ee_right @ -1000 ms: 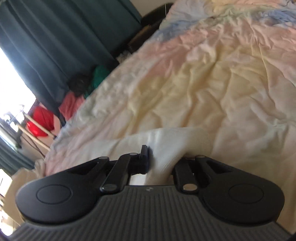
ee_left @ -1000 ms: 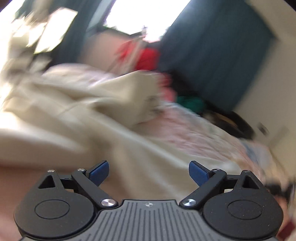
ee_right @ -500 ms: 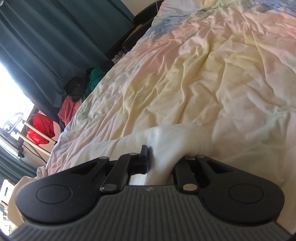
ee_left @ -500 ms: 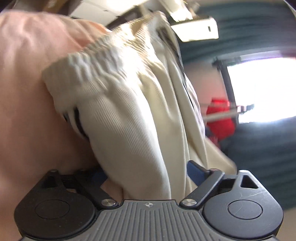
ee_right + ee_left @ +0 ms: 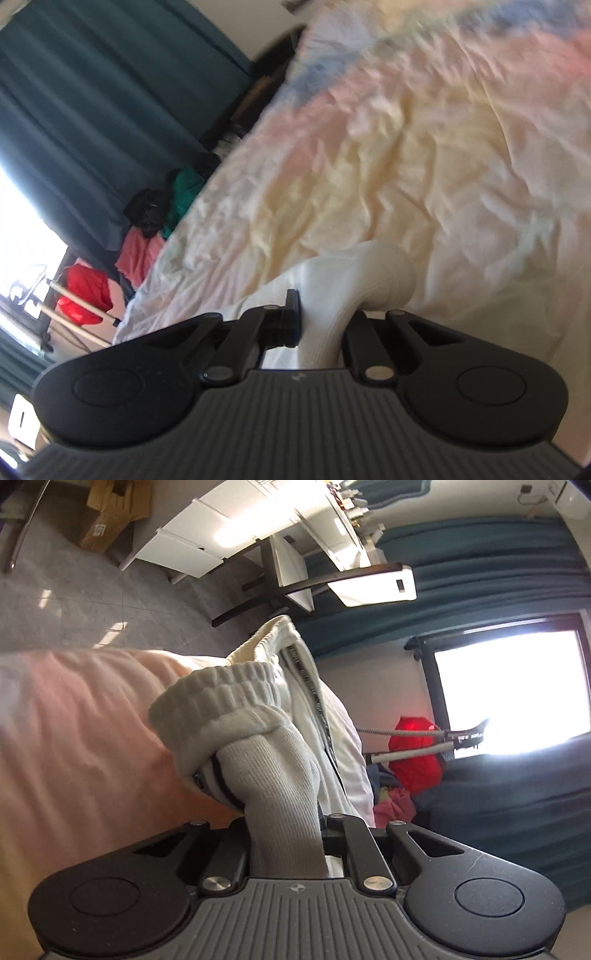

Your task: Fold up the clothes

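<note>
Two pairs of tongs are at work here, and each is pinching ribbed white knit. The left tongs (image 5: pixel 286 834) are pressed tight on a white sock (image 5: pixel 273 771), which rises straight out from between them; just beyond their tips the fabric bunches into a knot where dark stripes show, and its thick ribbed cuff flares open ahead and to the left of the tongs. Behind that cuff, farther out from the tongs and a little to the right, lies a cream garment (image 5: pixel 332 716) with a ribbed edge and a dark zip line, resting on the bed (image 5: pixel 74 731), whose pink sheet fills the space left of the tongs. Well beyond on the right are a red bag (image 5: pixel 415 760), teal curtains (image 5: pixel 498 583) and a bright window (image 5: pixel 513 690); ahead and up sit white furniture (image 5: pixel 236 535) and a cardboard box (image 5: pixel 114 513) on the grey floor. The right tongs (image 5: pixel 323 325) are likewise clamped on a white sock (image 5: pixel 354 280), whose rounded fold bulges just ahead of and slightly right of their tips, lying against the rumpled pastel sheet of the bed (image 5: pixel 443 147), though this view is somewhat blurred. Off to the left of these tongs, a heap of clothes (image 5: pixel 159 218) sits by the curtains.
</note>
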Tool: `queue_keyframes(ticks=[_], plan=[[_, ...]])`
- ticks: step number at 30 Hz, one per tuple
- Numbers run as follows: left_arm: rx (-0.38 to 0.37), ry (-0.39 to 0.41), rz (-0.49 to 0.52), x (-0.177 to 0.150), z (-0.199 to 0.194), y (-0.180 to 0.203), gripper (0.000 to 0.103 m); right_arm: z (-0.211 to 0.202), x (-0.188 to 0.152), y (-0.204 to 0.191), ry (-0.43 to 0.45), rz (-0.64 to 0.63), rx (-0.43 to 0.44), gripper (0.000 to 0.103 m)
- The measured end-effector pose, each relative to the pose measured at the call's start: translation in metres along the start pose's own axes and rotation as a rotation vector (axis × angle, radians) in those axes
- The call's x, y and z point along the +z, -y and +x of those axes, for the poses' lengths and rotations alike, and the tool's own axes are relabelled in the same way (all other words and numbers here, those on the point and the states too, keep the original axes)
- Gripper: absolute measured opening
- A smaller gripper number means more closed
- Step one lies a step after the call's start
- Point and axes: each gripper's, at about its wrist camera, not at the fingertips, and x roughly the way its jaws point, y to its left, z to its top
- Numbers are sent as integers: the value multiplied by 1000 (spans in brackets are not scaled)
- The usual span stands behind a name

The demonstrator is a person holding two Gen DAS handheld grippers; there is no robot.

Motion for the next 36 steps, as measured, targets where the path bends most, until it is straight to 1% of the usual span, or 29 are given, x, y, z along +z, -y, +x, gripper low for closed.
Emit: queue_keyframes(ticks=[3,4,6,7,8,10,11,12,14,16,18,19,20,21,22,23,24,25,26,28,31,32,34,36], plan=[[29,-16,50,12,-14,9,11,-38,0,-29,203,-247,68,7],[45,-12,67,14,-19,5,11,-45,0,-32,225,-267,65,7],[82,-19,64,12,-35,-13,11,-48,0,-29,188,-235,15,7],[99,-29,54,13,-41,-22,11,-47,-1,-25,149,-214,-31,7],[117,-38,52,13,-42,-31,11,-40,-5,-15,79,-184,-109,7],[162,-49,90,11,-37,-43,11,-24,-14,6,-68,-145,-243,7],[182,-47,110,8,-34,-47,11,-13,-18,15,-146,-160,-306,7],[201,-43,130,5,-31,-50,11,-6,-21,22,-206,-171,-344,8],[239,-35,169,-1,-26,-57,12,0,-23,31,-256,-170,-344,9],[263,-29,213,-7,-21,-62,14,-1,-20,31,-251,-143,-338,11],[279,-24,285,-11,-19,-57,18,-2,-22,28,-253,-145,-337,12],[290,-22,328,-13,-22,-53,23,-3,-21,26,-250,-147,-335,13],[301,-21,371,-15,-24,-48,30,-5,-20,24,-241,-151,-335,16],[309,-25,427,-19,-26,-43,34,-9,-19,20,-221,-159,-329,25],[316,-31,488,-25,-28,-37,40,-14,-18,14,-196,-175,-308,32],[316,-32,536,-32,-30,-31,46,-19,-19,6,-171,-200,-278,49],[314,-31,579,-39,-33,-26,49,-23,-19,-3,-147,-230,-247,68],[320,-18,606,-48,-37,-20,66,-28,-20,-14,-123,-271,-217,74],[329,-1,629,-57,-40,-13,87,-34,-22,-26,-99,-311,-190,78],[352,34,683,-77,-45,1,98,-47,-28,-50,-53,-383,-133,78],[402,88,780,-108,-47,24,99,-68,-40,-80,25,-491,-70,77],[402,106,802,-116,-49,30,99,-75,-44,-89,54,-527,-53,77],[378,121,859,-137,-53,45,100,-89,-50,-104,111,-591,-33,77],[367,133,908,-156,-54,57,100,-99,-51,-113,167,-624,-47,77]])
